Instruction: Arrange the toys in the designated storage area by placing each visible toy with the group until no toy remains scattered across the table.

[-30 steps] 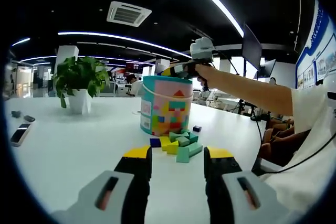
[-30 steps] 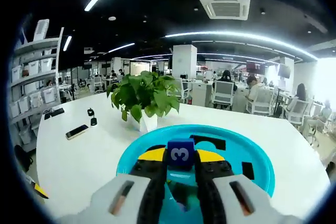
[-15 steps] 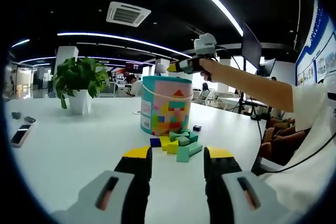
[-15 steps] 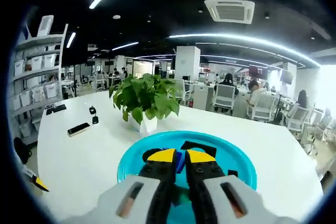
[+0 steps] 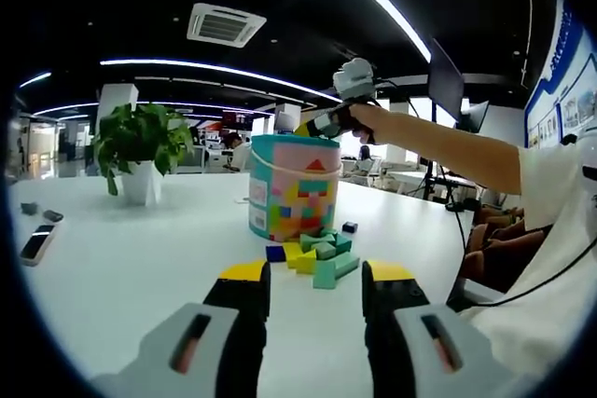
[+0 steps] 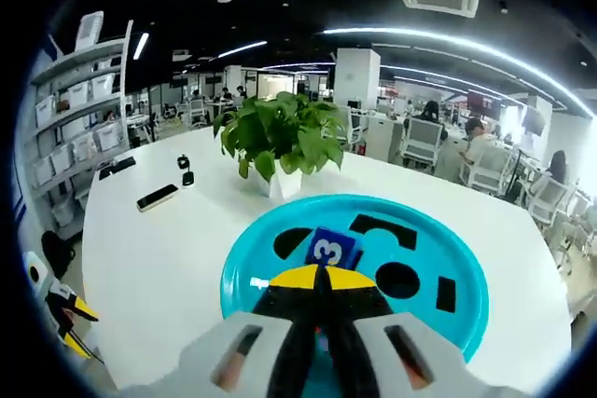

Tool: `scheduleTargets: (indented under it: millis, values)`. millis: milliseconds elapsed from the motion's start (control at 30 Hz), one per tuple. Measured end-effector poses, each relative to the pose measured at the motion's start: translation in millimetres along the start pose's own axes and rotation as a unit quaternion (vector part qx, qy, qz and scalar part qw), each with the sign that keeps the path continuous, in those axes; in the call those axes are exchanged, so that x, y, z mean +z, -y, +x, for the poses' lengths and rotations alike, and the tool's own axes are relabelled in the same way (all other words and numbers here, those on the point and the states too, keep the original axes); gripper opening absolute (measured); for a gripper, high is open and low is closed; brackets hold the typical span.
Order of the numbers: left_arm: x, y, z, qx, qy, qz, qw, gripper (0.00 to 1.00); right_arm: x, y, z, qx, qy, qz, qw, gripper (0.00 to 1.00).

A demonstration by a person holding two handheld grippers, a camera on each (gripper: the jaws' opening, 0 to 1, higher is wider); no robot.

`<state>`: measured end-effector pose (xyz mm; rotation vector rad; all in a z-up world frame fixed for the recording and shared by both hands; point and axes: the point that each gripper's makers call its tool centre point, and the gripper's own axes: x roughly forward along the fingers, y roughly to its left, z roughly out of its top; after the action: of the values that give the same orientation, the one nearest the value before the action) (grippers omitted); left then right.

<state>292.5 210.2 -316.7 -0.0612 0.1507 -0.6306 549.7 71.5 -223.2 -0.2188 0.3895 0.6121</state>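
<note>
A teal bucket [image 5: 295,185] with a patterned side stands on the white table [image 5: 121,267], with a pile of green, yellow and blue blocks [image 5: 315,254] at its foot. A small dark block [image 5: 349,227] lies apart to the pile's right. My left gripper [image 5: 317,277] is open and empty, short of the pile. A hand holds my right gripper [image 5: 312,126] over the bucket's top. From there I see the teal lid [image 6: 252,267] with shape holes. My right gripper [image 6: 315,275] is shut, and a blue block marked 3 [image 6: 331,249] rests on the lid just past its tips.
A potted plant [image 5: 142,142] [image 6: 280,137] stands on the table behind the bucket. A phone [image 5: 35,241] [image 6: 157,197] and small dark items [image 6: 187,172] lie near the far edge. Shelves with bins [image 6: 79,90] line one wall. Chairs and seated people are farther off.
My right gripper let go of the blue 3 block and closed its jaws; the block now lies on the lid ahead of the tips. The left gripper stayed put.
</note>
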Motion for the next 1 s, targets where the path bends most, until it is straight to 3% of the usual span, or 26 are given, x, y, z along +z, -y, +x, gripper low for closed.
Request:
scheduleTargets:
  millis: [67, 300, 500, 700, 1000]
  values:
    - [0.1, -0.7, -0.6, 0.0, 0.0, 0.001, 1.0, 0.4, -3.1, 3.2, 4.3, -0.002, -0.007, 0.023, 0.9997, 0.0]
    - [0.6, -5.0, -2.3, 0.005, 0.003, -0.002, 1.0, 0.4, 9.7, -3.2, -8.2, -0.004, 0.022, 0.002, 0.9998, 0.01]
    - [1.6, -2.5, -2.0, 0.003, 0.003, 0.001, 1.0, 0.4, 13.2, -6.5, -13.0, 0.001, 0.027, 0.004, 0.9996, 0.03]
    - [0.6, -3.3, -2.7, 0.003, 0.0, -0.002, 1.0, 0.4, 21.2, -3.4, -20.2, 0.005, 0.048, 0.01, 0.9988, 0.17]
    - [-8.2, 3.6, 7.8, 0.005, -0.022, 0.015, 0.9996, 0.41, 24.4, -0.3, -50.7, 0.015, 0.087, -0.008, 0.9961, 0.25]
